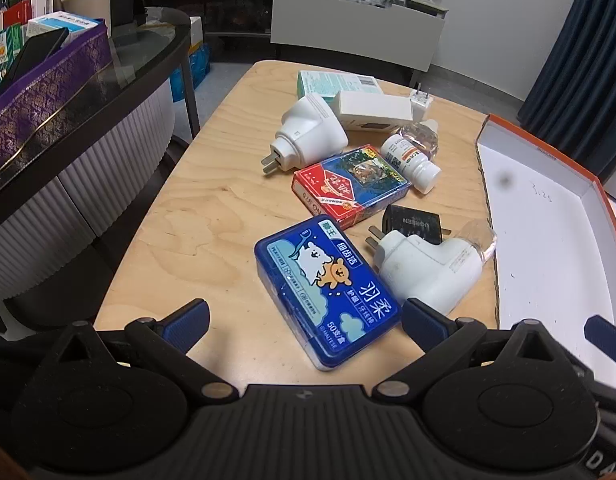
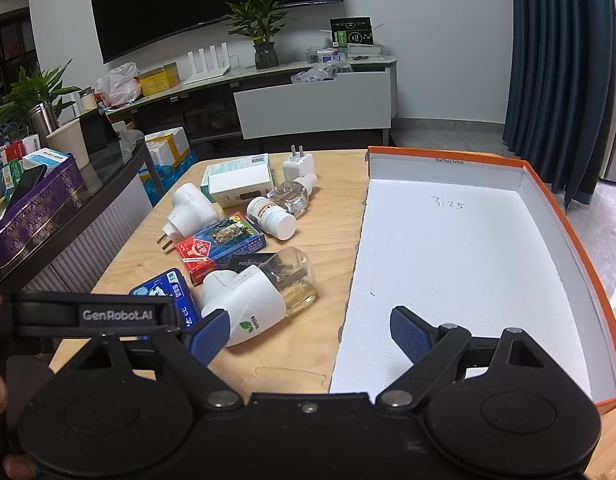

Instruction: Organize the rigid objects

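My left gripper (image 1: 305,326) is open, its fingers either side of the near end of a blue floss-pick box (image 1: 328,286) lying on the wooden table (image 1: 211,208). My right gripper (image 2: 310,334) is open and empty, straddling the left edge of an empty orange-and-white box lid (image 2: 460,264). Between them lie a white plug-in vaporizer with a clear bottle (image 2: 255,296), a black charger (image 1: 414,224), a playing-card pack (image 1: 350,184), a white pill bottle (image 1: 412,162), another white plug (image 1: 310,134), a white carton (image 1: 374,110) and a white adapter (image 2: 299,166).
A dark glass side table (image 1: 119,76) with a purple patterned box (image 1: 47,92) stands to the left. A TV cabinet (image 2: 316,96) with plants and clutter is behind. Blue curtains (image 2: 560,80) hang at the right.
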The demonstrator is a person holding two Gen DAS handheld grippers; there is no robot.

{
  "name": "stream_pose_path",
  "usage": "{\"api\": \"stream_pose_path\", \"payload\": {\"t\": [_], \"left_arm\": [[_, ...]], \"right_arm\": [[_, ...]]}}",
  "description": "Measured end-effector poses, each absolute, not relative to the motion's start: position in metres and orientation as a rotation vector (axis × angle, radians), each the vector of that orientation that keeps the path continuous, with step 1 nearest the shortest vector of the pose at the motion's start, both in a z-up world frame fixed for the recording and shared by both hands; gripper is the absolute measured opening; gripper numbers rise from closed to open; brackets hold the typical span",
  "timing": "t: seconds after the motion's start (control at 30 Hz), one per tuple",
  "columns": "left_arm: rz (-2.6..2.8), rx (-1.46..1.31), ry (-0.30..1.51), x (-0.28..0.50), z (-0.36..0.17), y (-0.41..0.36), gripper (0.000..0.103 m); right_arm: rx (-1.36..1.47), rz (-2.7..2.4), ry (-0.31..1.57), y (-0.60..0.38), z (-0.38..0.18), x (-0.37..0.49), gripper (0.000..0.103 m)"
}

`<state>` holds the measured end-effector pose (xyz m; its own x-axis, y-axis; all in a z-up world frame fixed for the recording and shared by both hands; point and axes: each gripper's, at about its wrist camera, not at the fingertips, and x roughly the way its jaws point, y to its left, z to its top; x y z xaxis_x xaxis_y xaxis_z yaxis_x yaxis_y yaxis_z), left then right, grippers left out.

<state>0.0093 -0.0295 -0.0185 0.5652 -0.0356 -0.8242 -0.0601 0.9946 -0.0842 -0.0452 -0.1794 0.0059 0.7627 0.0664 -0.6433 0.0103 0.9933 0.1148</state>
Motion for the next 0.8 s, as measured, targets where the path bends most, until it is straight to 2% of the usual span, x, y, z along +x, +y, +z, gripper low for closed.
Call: {"api": "stream_pose_path", "payload": {"t": [0.4, 0.8], "left_arm": [[0.051, -0.114, 0.986, 0.031, -0.033, -0.034, 0.103], [0.021, -0.018, 0.965, 0.014, -0.031, -0.003, 0.103]], "right_arm": [[0.146, 0.027, 0.703, -0.184, 0.001, -0.044, 0.102], [0.182, 0.047, 0.689, -0.184, 0.000, -0.044, 0.102]]}}
